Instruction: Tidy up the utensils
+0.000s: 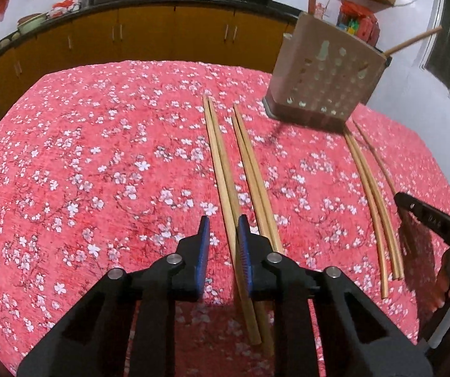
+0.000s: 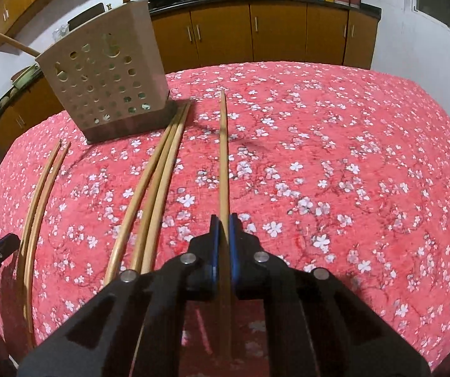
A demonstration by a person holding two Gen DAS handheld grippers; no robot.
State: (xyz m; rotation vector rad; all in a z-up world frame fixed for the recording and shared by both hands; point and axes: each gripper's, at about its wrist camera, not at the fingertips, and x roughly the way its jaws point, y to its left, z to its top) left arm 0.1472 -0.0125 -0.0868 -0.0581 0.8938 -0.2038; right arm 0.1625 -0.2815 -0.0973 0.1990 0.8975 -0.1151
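The single chopstick [image 2: 224, 163] runs up the centre of the right wrist view, its near part clamped between the blue pads of the right gripper [image 2: 224, 223], which is closed on it. In the left wrist view a chopstick pair [image 1: 221, 169] lies mid-frame; the left gripper [image 1: 224, 224] straddles it, jaws narrowed, its right pad against the wood, the left pad still apart. The perforated utensil holder [image 1: 325, 72] stands at upper right, on the floral tablecloth [image 1: 99, 157] of the counter. Judged best: lift each stick level, tip the far end up, then drop it into the holder without nudging the loose pairs
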